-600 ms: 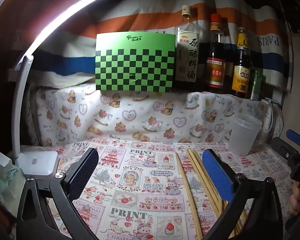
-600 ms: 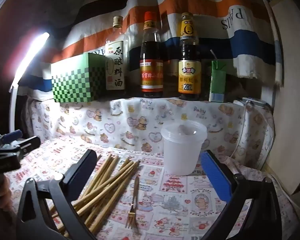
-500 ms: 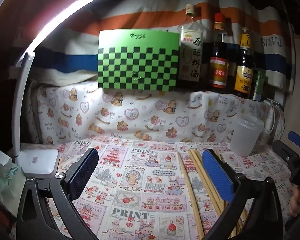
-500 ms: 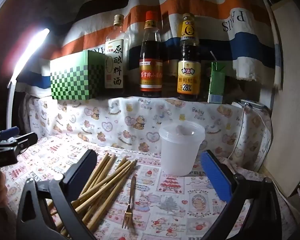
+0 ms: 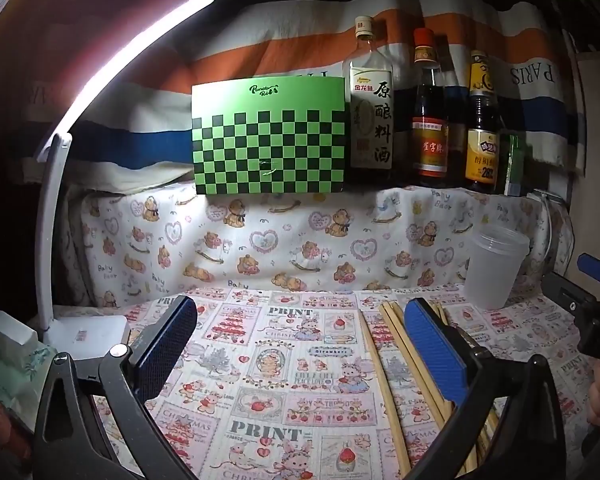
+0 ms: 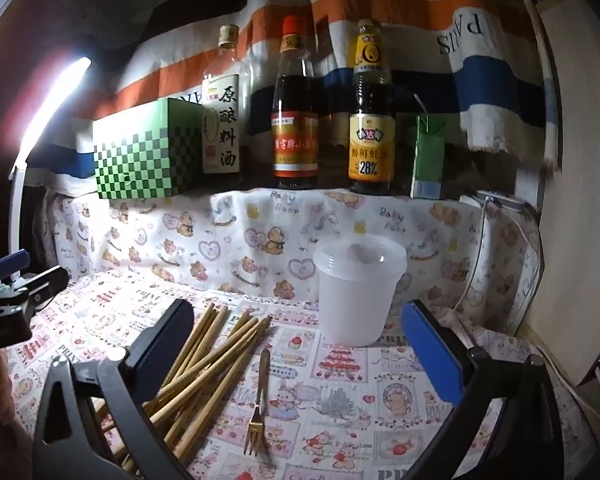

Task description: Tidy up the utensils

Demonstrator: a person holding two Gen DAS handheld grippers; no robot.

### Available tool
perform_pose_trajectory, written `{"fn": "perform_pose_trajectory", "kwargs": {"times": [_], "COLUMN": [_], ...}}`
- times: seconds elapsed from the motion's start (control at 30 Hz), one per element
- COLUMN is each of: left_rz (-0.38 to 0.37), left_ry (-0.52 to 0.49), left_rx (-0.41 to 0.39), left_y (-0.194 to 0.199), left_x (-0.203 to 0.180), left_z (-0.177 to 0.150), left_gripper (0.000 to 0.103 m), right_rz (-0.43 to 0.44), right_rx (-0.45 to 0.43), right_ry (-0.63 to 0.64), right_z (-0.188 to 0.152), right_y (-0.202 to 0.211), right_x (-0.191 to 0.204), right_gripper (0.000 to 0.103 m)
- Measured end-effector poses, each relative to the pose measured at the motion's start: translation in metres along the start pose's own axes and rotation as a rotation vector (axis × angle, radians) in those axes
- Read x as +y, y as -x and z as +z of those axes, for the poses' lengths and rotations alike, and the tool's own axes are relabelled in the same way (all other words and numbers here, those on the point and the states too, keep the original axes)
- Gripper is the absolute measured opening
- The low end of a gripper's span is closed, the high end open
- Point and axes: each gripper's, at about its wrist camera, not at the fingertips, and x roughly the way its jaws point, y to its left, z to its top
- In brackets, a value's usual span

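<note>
A bundle of bamboo chopsticks (image 6: 204,368) lies on the printed cloth, its ends under my right gripper's left finger. A small gold fork (image 6: 258,404) lies just to their right, tines toward me. Behind it stands a translucent plastic cup (image 6: 358,288), upright and empty. My right gripper (image 6: 296,350) hangs open above the fork and chopsticks, holding nothing. My left gripper (image 5: 300,348) is open over bare cloth, with the chopsticks (image 5: 392,360) under its right finger and the cup (image 5: 496,268) at far right. Each gripper shows at the edge of the other's view.
A raised shelf at the back carries a green chequered box (image 5: 268,136), three sauce bottles (image 6: 296,120) and a green carton (image 6: 428,156). A white desk lamp (image 5: 84,332) stands at the left. A wooden panel (image 6: 572,240) and a white cable (image 6: 500,224) bound the right side.
Both views have drifted only slightly. The grippers stay open and the chopsticks, fork and cup lie where they were.
</note>
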Motion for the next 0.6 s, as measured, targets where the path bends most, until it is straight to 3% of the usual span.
{"fn": "perform_pose_trajectory", "kwargs": {"times": [0.6], "left_rz": [0.038], "left_ry": [-0.001], "left_rx": [-0.003], "left_y": [0.0008], "left_x": [-0.0017], "left_z": [0.0003], "left_gripper": [0.103], "right_rz": [0.003], "right_rx": [0.002], "right_ry": [0.011], "right_z": [0.0001], "right_y": [-0.0003], "right_x": [0.0018], "right_gripper": [0.103]}}
